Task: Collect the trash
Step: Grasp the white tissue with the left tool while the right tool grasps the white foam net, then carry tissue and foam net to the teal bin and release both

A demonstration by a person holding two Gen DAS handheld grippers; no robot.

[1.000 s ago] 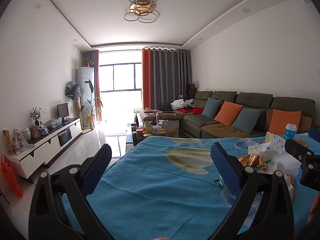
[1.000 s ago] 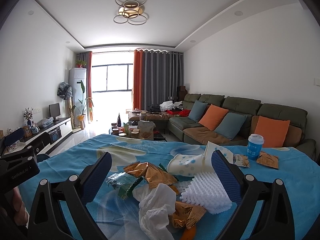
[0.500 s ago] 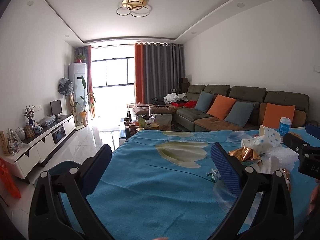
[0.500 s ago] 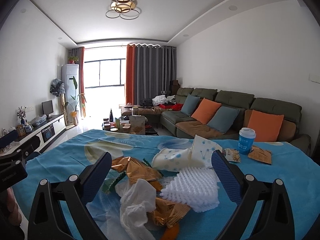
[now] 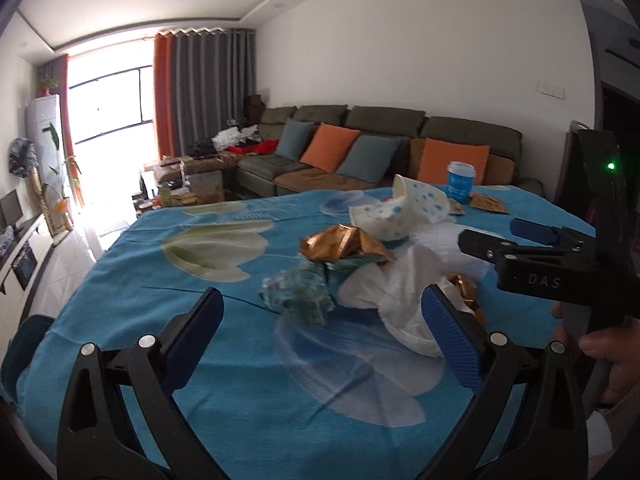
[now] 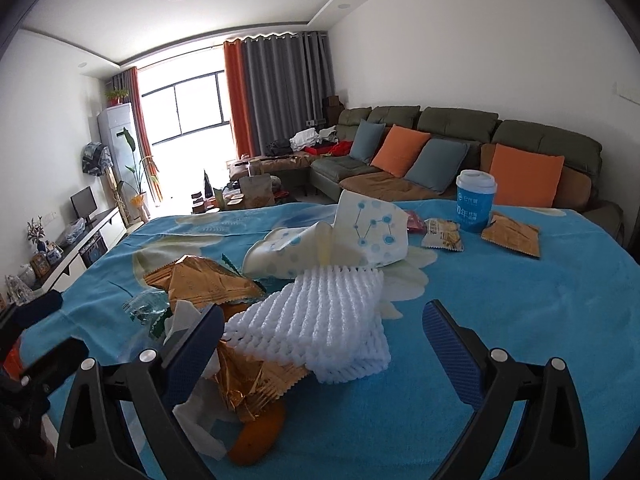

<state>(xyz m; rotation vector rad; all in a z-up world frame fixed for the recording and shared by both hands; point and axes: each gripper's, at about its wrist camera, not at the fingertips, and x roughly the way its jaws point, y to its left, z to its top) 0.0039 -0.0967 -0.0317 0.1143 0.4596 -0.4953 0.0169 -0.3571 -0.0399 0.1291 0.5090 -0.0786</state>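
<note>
Since the earlier frame, both grippers have swung right and closed in on the trash pile, which now fills the middle of each view. Left gripper (image 5: pixel 320 336): fingers spread wide, holding nothing, hovering above the blue cloth-covered worktop (image 5: pixel 208 356), its right finger pad (image 5: pixel 450 344) just beside the white crumpled tissue (image 5: pixel 400 300). Right gripper (image 6: pixel 326 350): fingers apart, empty, straddling the white foam net (image 6: pixel 320 320); its left finger pad (image 6: pixel 192 354) overlaps the gold foil wrapper (image 6: pixel 248 384) in this view; contact cannot be confirmed.

Pile contents: a second gold wrapper (image 6: pixel 200 284), a clear green-printed wrapper (image 5: pixel 298 292), spotted paper cups (image 6: pixel 324 240) lying tipped over, and an orange peel (image 6: pixel 258 436) at the near edge. Standing apart toward the sofa (image 6: pixel 460 136): 1 blue lidded cup (image 6: pixel 476 200), upright, with 2 flat snack packets (image 6: pixel 442 234) beside it.
</note>
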